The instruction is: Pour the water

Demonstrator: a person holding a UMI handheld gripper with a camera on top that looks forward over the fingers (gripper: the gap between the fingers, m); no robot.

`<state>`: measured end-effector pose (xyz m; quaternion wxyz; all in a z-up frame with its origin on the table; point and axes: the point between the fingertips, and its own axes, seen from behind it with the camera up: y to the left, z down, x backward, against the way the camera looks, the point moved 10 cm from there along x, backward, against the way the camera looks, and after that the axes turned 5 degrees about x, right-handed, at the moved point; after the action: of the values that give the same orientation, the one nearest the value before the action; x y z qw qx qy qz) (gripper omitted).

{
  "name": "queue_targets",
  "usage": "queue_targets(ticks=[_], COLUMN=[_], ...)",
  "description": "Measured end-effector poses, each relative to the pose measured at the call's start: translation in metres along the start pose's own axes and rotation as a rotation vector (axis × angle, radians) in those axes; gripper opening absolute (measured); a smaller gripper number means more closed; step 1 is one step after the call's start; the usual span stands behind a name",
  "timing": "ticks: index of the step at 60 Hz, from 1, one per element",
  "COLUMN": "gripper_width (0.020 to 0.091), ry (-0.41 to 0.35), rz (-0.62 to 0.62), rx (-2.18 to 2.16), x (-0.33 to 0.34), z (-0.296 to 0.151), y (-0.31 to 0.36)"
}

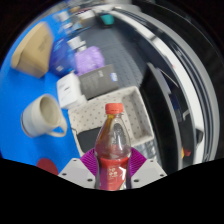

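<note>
your gripper (112, 172) is clamped on the red-capped bottle (113, 145), held upright between both pads. a white cup (43, 116) sits apart on the blue table (22, 85).

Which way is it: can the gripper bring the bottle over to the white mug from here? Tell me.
Probably yes. The gripper appears shut on the red-capped bottle, and the white mug stands ahead and left of it on the blue table with nothing between them.
</note>
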<state>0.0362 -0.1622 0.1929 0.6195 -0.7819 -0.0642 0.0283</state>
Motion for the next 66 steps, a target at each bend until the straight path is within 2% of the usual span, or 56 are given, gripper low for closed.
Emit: queue_targets(ticks=[8,9,10,14,17,18,20,35,38,40,50,64,66], gripper_width=[0.0356,0.0356,0.0354,0.0355,0.0355,0.0354,0.0356,0.0357,0.0375,0.0357,0.0371,0.0550,0.0657], ry=[-0.007,0.010,-0.014,-0.015,-0.025,-0.006,-0.038,-0.085,-0.070,-0.100,-0.096,-0.090,-0.080], rz=[-0.056,-0.030,-0.063,-0.107,-0.123,-0.094,-0.127,-0.133,-0.138,-0.106,-0.094,-0.100,-0.119], rx=[-0.475,-0.537,-0.599,-0.822,-0.963,-0.999,-1.051,-1.156,-1.143,-1.140,-1.177,-1.261,-1.281], x=[0.005,0.005,0.004,0.003,0.002,0.006,0.003,0.003,0.004,0.006,0.007,0.006,0.008], z=[0.008,-0.004,0.011,0.024,0.031,0.017,0.030,0.031,0.031,0.029,0.036,0.045,0.046], y=[-0.011,0.003,-0.007,-0.008,-0.005,0.005,0.004,0.041,0.052,0.054,0.052,0.051,0.051])
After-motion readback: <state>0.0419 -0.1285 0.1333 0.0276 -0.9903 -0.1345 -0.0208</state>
